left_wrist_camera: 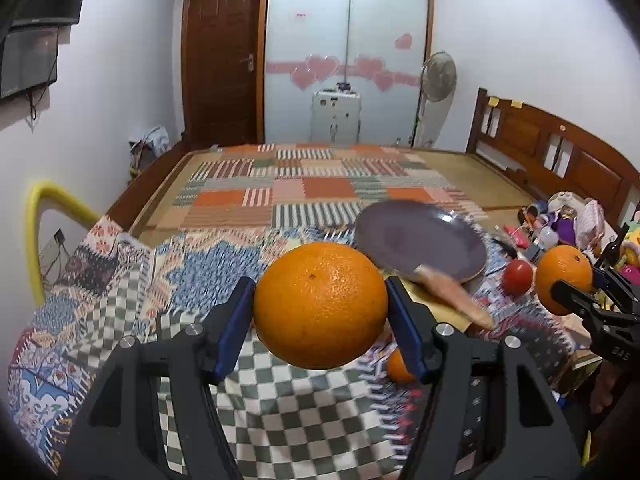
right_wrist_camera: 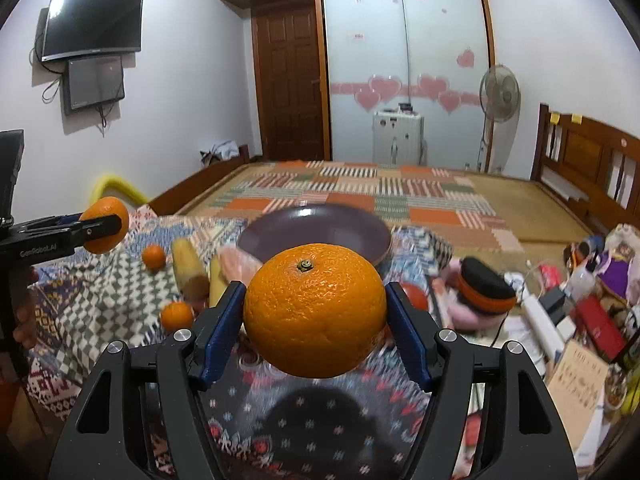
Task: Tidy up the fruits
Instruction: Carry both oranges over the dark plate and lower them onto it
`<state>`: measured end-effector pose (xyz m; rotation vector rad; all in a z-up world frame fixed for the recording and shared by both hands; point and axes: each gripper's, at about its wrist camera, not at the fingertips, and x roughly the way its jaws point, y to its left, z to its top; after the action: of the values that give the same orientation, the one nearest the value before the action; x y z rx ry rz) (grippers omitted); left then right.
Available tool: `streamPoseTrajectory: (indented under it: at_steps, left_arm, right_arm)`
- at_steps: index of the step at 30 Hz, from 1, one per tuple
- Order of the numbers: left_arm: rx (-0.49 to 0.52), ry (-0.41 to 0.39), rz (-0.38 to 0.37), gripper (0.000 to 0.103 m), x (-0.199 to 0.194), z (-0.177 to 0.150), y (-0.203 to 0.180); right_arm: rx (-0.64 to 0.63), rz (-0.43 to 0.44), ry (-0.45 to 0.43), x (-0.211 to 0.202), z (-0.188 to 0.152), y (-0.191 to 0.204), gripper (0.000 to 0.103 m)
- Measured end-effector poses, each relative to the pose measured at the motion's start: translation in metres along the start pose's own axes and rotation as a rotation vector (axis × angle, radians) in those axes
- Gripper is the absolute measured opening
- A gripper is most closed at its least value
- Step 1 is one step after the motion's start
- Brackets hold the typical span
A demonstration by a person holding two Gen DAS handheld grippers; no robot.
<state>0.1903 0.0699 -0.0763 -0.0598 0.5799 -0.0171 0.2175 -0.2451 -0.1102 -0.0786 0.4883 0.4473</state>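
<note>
Oranges are what you carry now, one in each gripper, and both are lifted clear of the patterned blanket (left_wrist_camera: 120, 280). Your left gripper (left_wrist_camera: 320, 312) stands about half open, its blue pads pressing the two sides of a large orange (left_wrist_camera: 320, 304), so this orange sits right between the fingers, on your side of the purple plate (left_wrist_camera: 420, 244). Your right gripper (right_wrist_camera: 314, 312) does the same with a second large orange (right_wrist_camera: 314, 308), stem end up, directly in front of the plate as that camera sees it. The step in hand, as I judge it, is the carrying of both fruits toward the plate, which seems to be empty. The next move asks you to bring each orange over the plate, lower it until it rests inside the rim, and only then let the pads open; two round fruits may roll or knock each other, so set them apart. Near the plate, on its near side, lie two small oranges (right_wrist_camera: 176, 316), pale long fruits (right_wrist_camera: 186, 264) that are too blurred to name, and a tomato (left_wrist_camera: 518, 276) toward the right gripper. Beyond the plate the checked quilt (right_wrist_camera: 340, 188) stretches to the wardrobe doors (right_wrist_camera: 404, 60).
</note>
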Motion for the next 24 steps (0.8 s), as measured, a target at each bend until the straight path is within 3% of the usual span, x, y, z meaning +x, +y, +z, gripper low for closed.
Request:
streamPoseTrajectory:
  at_steps: [11,24]
  left_arm:
    - [0.057,-0.075,-0.038,0.065,0.001,0.037,-0.031]
    - [0.086,-0.048,-0.04,0.065,0.052,0.062,-0.046]
  right_arm:
    - [-0.03,-0.043,-0.129,-0.003,0.041,-0.006,0.067]
    - [-0.048,-0.058,-0.114,0.042,0.068,-0.022,0.067]
